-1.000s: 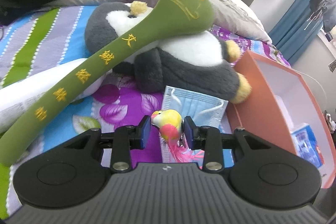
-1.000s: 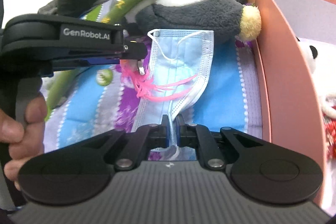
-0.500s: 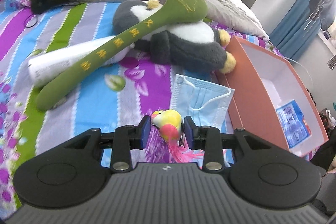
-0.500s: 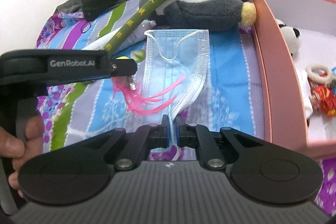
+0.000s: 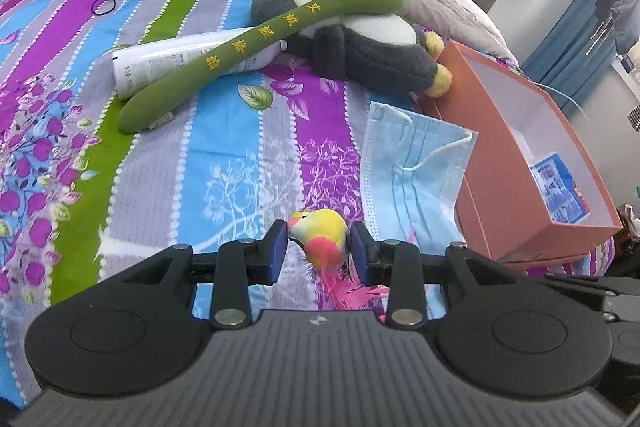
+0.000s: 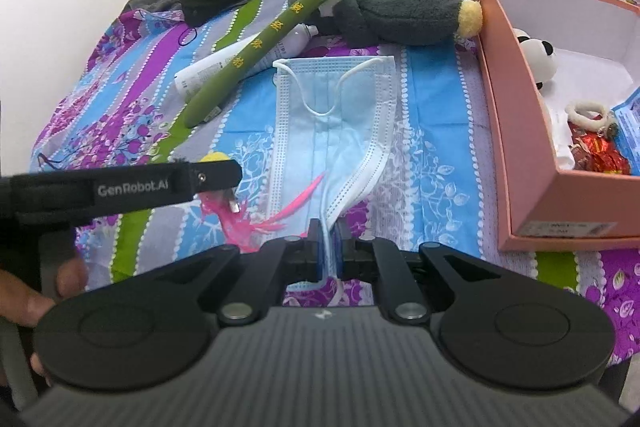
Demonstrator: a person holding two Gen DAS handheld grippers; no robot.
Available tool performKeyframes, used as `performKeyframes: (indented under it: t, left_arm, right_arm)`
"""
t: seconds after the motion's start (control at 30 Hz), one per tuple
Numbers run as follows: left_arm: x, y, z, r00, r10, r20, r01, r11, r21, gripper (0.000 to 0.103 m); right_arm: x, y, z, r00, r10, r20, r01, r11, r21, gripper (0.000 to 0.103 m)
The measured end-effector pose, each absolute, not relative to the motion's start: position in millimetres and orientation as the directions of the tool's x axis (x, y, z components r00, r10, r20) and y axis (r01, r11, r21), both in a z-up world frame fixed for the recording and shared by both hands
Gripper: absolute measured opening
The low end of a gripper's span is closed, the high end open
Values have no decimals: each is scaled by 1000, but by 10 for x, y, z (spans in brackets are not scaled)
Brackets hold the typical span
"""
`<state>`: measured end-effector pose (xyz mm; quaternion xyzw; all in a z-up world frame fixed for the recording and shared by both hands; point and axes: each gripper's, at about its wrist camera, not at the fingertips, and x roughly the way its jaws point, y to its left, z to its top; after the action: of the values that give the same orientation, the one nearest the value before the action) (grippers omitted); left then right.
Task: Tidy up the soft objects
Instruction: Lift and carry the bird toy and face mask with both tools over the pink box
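Left gripper (image 5: 319,253) clamped on yellow-pink bird toy (image 5: 320,233); right gripper (image 6: 328,246) pinching blue face mask (image 6: 332,115) edge, pink box (image 6: 516,131) right.

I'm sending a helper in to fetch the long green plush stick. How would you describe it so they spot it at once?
On the striped floral bedspread, find the grey-and-white penguin plush beside the pink box. The green plush stick lies diagonally across it, round head on the penguin, tail over a white tube. Only it carries yellow embroidered characters along its length.
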<state>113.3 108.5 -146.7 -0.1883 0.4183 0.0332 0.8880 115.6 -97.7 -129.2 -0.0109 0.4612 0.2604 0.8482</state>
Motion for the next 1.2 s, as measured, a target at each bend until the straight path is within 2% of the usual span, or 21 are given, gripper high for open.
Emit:
performKeyframes:
  t: [0.63, 1.2]
  left_arm:
    - [995, 1007, -710, 732, -63, -679, -172, 947, -273, 40]
    - [1325, 645, -91, 805, -122, -580, -46, 963, -267, 40]
  right_arm:
    - [1075, -1289, -678, 549, 470, -691, -435, 867, 244, 9]
    - [1353, -1662, -99, 652, 471, -594, -409, 878, 248, 9]
